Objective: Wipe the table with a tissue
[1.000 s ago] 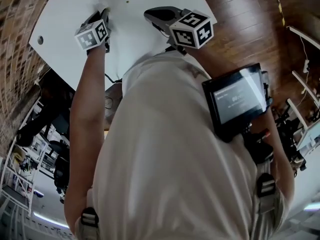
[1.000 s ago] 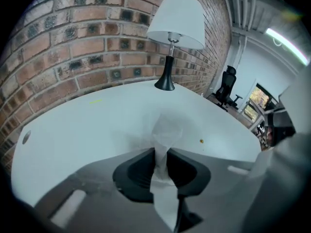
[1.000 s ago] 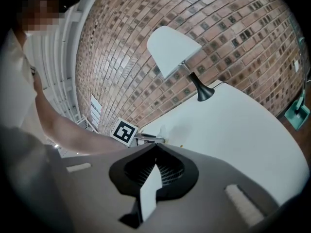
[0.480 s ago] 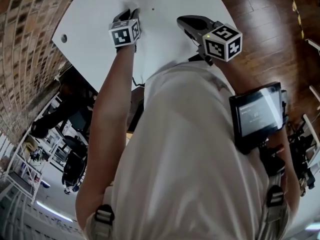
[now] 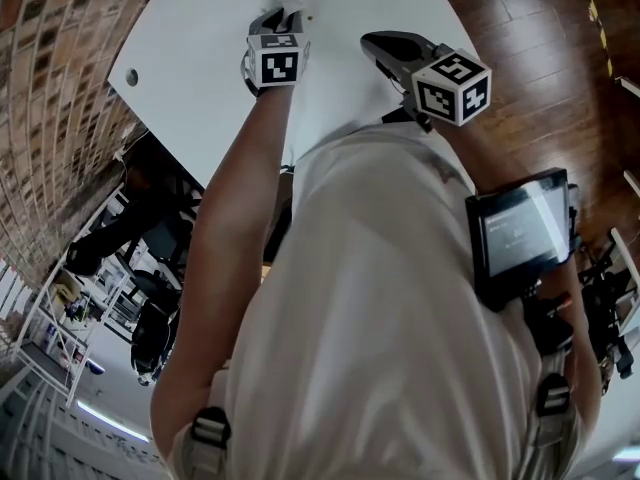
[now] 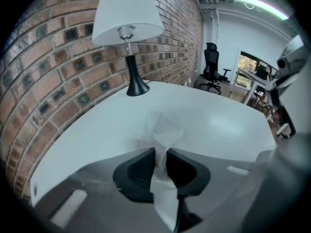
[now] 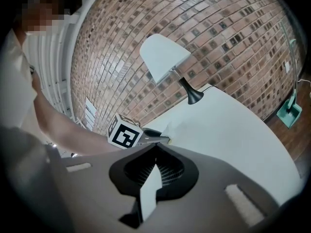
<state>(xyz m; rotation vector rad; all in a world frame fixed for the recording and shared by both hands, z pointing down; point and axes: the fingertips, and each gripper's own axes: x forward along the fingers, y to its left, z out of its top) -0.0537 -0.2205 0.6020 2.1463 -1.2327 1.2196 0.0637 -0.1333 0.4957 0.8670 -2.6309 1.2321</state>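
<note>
Right now the left gripper is clamped on the tissue. Its 2 dark, rounded jaws have just been closing a little tighter on it. A thin white strip of the paper runs back between them. The soft, crumpled end puffs out past the tips and seems to rest on the table, in the middle of the top. The table is smooth, matte white with a curved edge, and it has 1 small round hole near the brick side.

Well beyond the tissue stands a lamp with a pale, flared shade on a slim stem and a black cone-shaped foot. It sits close to the rough brick wall.

The right gripper hangs over the table's near edge, apart from the left one. Its grey moulded jaws are drawn together, tips meeting. Glossy dark wooden boards cover the floor on that side.
</note>
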